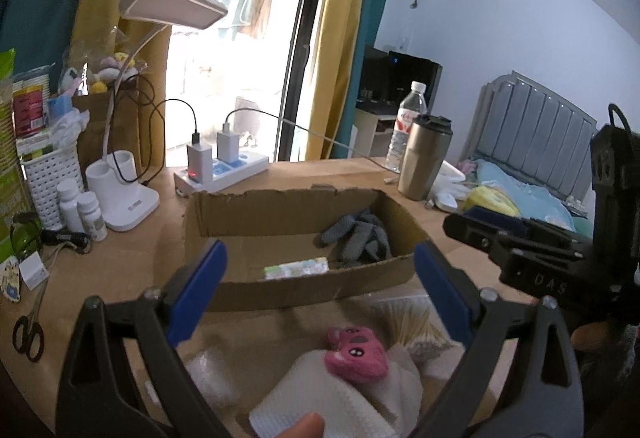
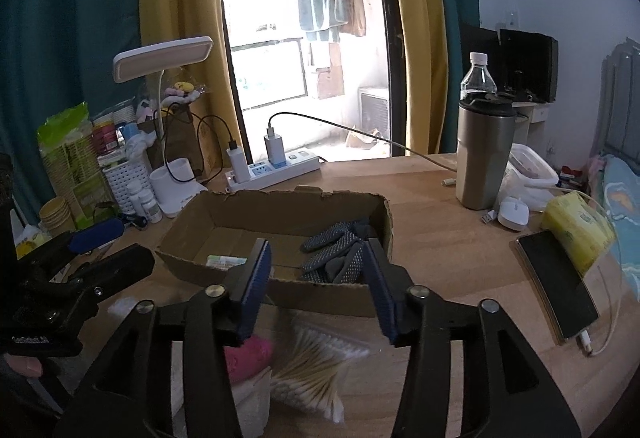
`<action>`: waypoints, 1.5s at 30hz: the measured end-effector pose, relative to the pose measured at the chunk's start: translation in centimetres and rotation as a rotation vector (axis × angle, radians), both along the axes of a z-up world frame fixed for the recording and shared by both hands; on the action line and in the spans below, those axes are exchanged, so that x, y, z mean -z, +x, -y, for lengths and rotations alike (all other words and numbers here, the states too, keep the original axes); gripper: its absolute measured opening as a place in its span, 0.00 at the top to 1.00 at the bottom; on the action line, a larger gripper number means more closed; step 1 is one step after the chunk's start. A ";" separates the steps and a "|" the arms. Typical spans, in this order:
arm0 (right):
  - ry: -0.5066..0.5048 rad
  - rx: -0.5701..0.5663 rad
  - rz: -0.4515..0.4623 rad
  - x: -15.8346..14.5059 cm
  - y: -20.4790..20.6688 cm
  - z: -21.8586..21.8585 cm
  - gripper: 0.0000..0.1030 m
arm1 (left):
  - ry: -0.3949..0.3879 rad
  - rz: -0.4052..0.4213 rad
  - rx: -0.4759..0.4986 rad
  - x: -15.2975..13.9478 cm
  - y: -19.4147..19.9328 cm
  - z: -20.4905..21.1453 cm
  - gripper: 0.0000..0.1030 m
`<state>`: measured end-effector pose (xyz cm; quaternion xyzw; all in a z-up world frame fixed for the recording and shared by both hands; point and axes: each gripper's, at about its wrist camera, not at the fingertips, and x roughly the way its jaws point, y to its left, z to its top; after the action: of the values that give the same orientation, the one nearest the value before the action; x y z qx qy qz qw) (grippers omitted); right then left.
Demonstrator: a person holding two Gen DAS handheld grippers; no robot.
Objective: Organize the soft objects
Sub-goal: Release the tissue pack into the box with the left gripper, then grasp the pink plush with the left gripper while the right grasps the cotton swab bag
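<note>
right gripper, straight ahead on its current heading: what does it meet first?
Probably the near wall of the cardboard box, directly ahead of the open right gripper. If it clears that rim, the grey gloves inside come next. Depth is unclear.

"DAS" in pale letters on the black body of the right gripper (image 1: 520, 238) seen from the left wrist, other print on packets, bottle label and lamp base too small or blurred to read
</note>
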<state>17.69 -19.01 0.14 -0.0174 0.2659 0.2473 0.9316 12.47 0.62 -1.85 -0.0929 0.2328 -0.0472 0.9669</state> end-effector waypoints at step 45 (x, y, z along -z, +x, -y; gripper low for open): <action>-0.088 -0.011 -0.274 9.2 2.9 -0.6 0.27 | 0.128 -0.233 0.067 6.9 1.1 3.4 0.01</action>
<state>20.55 -18.39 -9.04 -0.0258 0.4012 0.2407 0.8834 13.58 -2.77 -8.75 -0.0280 0.3491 -0.0532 0.9352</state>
